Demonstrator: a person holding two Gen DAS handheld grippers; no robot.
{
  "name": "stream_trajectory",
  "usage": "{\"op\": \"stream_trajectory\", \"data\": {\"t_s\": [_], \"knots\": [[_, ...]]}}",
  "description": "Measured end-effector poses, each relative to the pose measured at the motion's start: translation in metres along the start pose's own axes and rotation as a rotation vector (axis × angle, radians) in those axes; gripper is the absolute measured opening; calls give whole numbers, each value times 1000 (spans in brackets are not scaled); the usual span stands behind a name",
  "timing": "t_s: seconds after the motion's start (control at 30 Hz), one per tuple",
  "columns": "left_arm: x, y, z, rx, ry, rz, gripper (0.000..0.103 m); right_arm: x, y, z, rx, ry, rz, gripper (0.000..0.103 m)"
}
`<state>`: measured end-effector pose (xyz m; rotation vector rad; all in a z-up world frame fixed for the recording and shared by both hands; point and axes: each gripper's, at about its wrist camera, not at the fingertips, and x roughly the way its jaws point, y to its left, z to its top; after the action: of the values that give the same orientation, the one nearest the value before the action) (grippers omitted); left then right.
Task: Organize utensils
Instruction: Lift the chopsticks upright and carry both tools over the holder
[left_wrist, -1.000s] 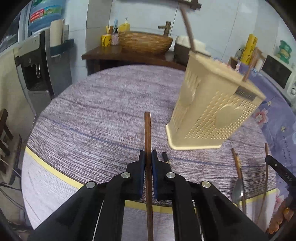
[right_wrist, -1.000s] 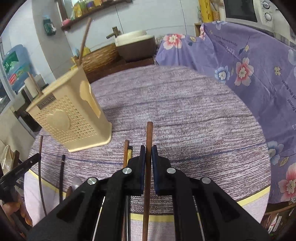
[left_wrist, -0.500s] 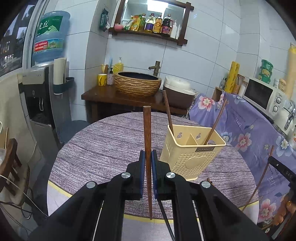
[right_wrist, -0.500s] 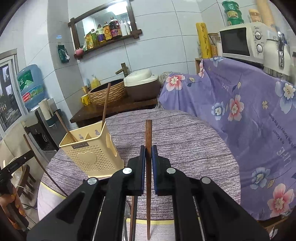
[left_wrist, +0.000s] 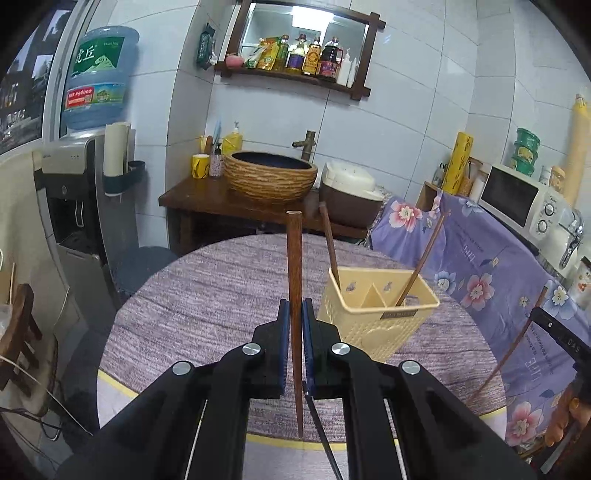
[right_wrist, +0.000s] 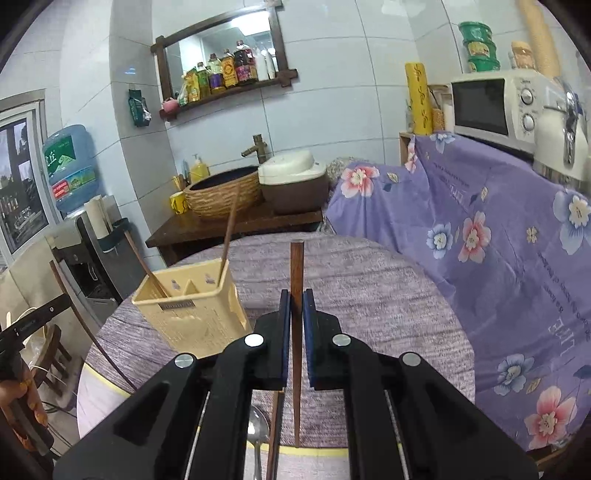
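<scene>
A dark brown wooden chopstick (left_wrist: 294, 280) stood upright between the blue pads of the left gripper (left_wrist: 294, 314), whose jaws were clamped on it, blunt end up and tapered tip hanging over the near edge of the table. A second dark brown wooden chopstick (right_wrist: 296, 295) was pinched in the same way by the right gripper (right_wrist: 296, 310), its jaws closed on the shaft. Both were held clear of the round table with the purple-grey woven cloth (left_wrist: 207, 295).

On that table stood the cream-yellow perforated plastic utensil holder (left_wrist: 373, 325), divided into compartments. Two brown sticks already leaned in it: one (left_wrist: 330, 243) in the left rear section, one (left_wrist: 424, 258) toward the right section. So the sorting looked partly done, with the two gripped chopsticks not yet placed.

More seemed left. In the right wrist view a metal spoon (right_wrist: 257, 428) and another brown stick (right_wrist: 274, 432) lay on the table under the gripper, mostly hidden by its black frame. In the left wrist view a thin dark utensil (left_wrist: 323, 435) showed below the jaws; what it was could not be made out. The holder's floor and its front compartment were hidden by its wall. At each picture's edge the opposite gripper was cut off, only its stick showing.
</scene>
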<state>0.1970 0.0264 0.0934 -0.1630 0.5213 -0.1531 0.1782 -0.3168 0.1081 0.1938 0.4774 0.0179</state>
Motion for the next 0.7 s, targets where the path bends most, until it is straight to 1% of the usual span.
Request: {"op": "stream_trajectory", "data": {"t_s": [0.03, 0.13, 0.2, 0.27, 0.33, 0.4, 0.47, 0.57, 0.7], "knots": [[-4, 0, 9, 1, -13, -5, 8, -2, 3, 7, -1, -13, 4, 8], [-18, -3, 41, -17, -56, -41, 8, -12, 16, 43, 9, -71, 40, 8], [-29, -9, 64, -16, -99, -55, 8, -20, 28, 70, 3, -118, 61, 8], [-41, -21, 89, 3, -159, -59, 8, -24, 41, 96, 5, -154, 84, 8], [-45, -33, 110, -1, -192, -79, 8, -27, 54, 123, 28, -197, 115, 8], [-40, -45, 124, -10, -220, -81, 8, -24, 66, 138, 36, -224, 125, 8], [-29, -55, 129, -8, -234, -62, 8, -17, 77, 145, 34, -230, 131, 8], [-3, -64, 121, 1, -210, -51, 8, 2, 91, 137, 13, -229, 113, 8], [28, -61, 93, -16, -151, -38, 8, 40, 90, 112, 28, -157, 107, 8]]}}
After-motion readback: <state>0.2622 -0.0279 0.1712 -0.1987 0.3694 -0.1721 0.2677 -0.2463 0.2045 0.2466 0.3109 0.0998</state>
